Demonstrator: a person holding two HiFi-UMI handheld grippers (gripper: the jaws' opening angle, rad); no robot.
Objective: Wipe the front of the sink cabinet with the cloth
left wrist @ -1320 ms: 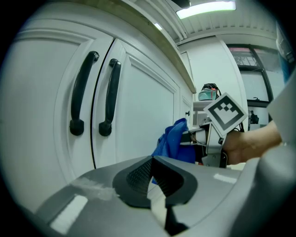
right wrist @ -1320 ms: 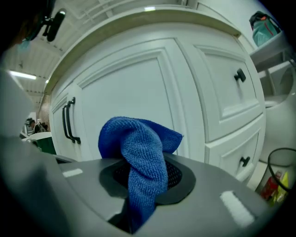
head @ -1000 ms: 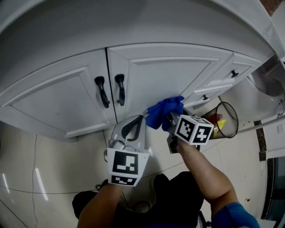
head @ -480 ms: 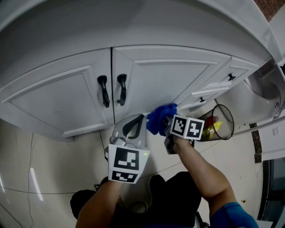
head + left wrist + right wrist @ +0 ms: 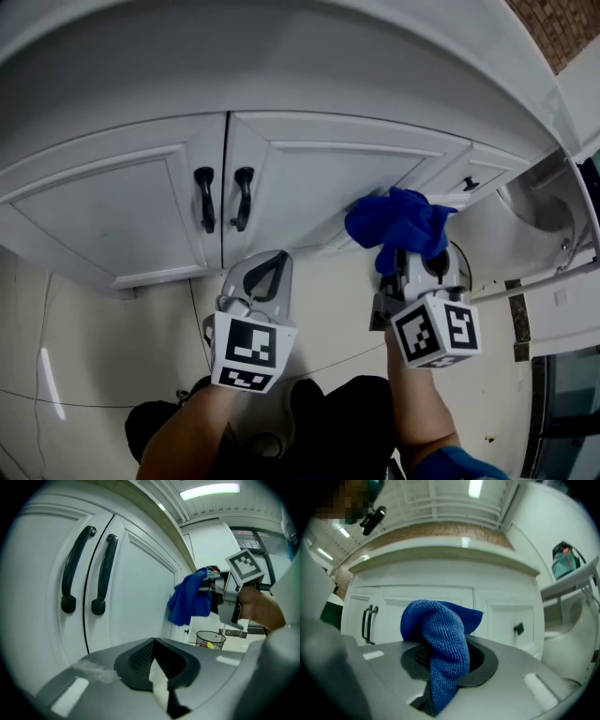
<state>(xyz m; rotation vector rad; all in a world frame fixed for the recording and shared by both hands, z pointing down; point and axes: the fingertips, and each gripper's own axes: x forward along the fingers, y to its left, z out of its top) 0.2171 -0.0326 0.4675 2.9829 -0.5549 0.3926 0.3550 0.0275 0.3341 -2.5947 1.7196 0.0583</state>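
The white sink cabinet (image 5: 319, 178) has two doors with black handles (image 5: 242, 197) at the middle seam. My right gripper (image 5: 403, 258) is shut on a blue cloth (image 5: 398, 223), which bunches above its jaws in front of the right door's lower right corner. In the right gripper view the cloth (image 5: 440, 639) drapes over the jaws and the cabinet (image 5: 426, 597) stands a short way off. My left gripper (image 5: 262, 277) hangs below the door seam, shut and holding nothing. The left gripper view shows the handles (image 5: 103, 573) and the cloth (image 5: 187, 602) near the door face.
Small drawers with black knobs (image 5: 469, 184) sit right of the doors. A wire waste basket (image 5: 210, 639) stands on the pale tiled floor (image 5: 94, 328) beyond the right gripper. A white appliance (image 5: 539, 202) lies at the far right.
My right gripper has swung right and pulled back from the door's lower edge, carrying the cloth with it. The left gripper drifted slightly left and stayed shut.
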